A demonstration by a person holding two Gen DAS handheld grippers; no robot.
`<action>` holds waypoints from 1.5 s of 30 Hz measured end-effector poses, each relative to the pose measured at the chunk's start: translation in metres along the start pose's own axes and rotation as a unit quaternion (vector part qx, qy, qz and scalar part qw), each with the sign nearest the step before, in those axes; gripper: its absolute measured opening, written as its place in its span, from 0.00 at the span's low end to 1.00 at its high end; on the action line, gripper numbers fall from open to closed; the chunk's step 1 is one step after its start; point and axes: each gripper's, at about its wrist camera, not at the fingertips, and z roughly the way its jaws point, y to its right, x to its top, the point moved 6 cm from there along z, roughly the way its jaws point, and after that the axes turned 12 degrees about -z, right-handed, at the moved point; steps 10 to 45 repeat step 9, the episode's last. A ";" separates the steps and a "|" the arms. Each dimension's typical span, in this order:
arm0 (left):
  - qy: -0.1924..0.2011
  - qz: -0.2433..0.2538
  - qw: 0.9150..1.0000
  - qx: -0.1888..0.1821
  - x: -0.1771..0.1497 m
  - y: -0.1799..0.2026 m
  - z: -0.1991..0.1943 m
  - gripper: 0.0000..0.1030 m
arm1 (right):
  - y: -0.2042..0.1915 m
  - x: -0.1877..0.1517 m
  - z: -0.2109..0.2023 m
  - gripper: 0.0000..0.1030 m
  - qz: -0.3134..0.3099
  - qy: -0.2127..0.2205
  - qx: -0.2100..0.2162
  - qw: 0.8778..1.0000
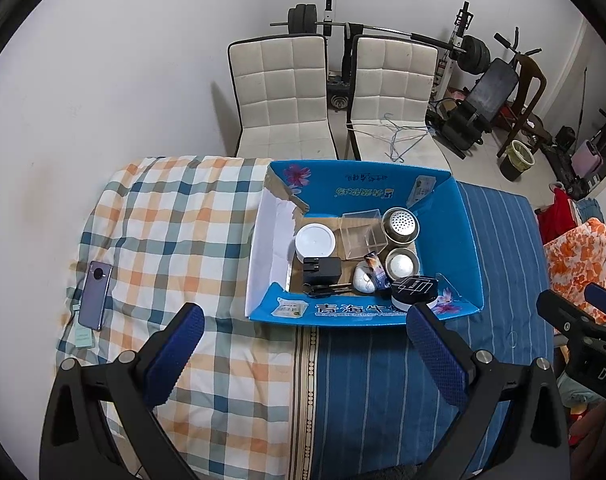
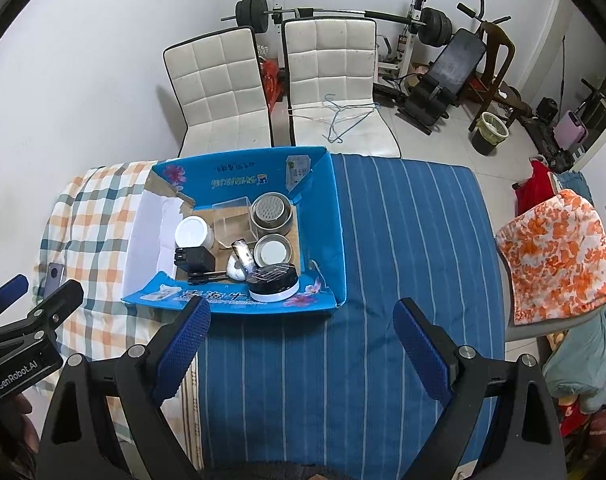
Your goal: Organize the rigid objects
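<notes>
Now both tongs are seen held above the striped blue cloth on the surface [image 2: 383, 240]: the left tongs [image 1: 305, 344] are spread wide with nothing between them, and the right tongs [image 2: 301, 338] are likewise spread and empty. Just beyond them, the open blue cardboard box [image 1: 469, 240] is found loaded with the rigid objects: a white round jar [image 1: 314, 240], a clear plastic cube [image 1: 363, 232], a perforated steel shaker [image 1: 401, 224], a black wall charger [image 1: 323, 270], and a black round tin with a white base [image 2: 273, 283] at the near right corner. A purple smartphone [image 1: 98, 294] is left lying on the checked cloth, well apart to the left.
</notes>
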 end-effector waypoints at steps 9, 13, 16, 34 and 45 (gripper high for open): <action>0.002 -0.001 1.000 -0.004 -0.009 -0.003 -0.003 1.00 | -0.002 -0.011 0.001 0.92 -0.003 -0.003 -0.001 1.000; 0.002 -0.001 1.000 -0.004 -0.009 -0.003 -0.003 1.00 | -0.002 -0.011 0.001 0.92 -0.003 -0.003 -0.001 1.000; 0.002 -0.001 1.000 -0.004 -0.009 -0.003 -0.003 1.00 | -0.002 -0.011 0.001 0.92 -0.003 -0.003 -0.001 1.000; 0.002 -0.001 1.000 -0.004 -0.009 -0.003 -0.003 1.00 | -0.002 -0.011 0.001 0.92 -0.003 -0.003 -0.001 1.000; 0.002 -0.001 1.000 -0.004 -0.009 -0.003 -0.003 1.00 | -0.002 -0.011 0.001 0.92 -0.003 -0.003 -0.001 1.000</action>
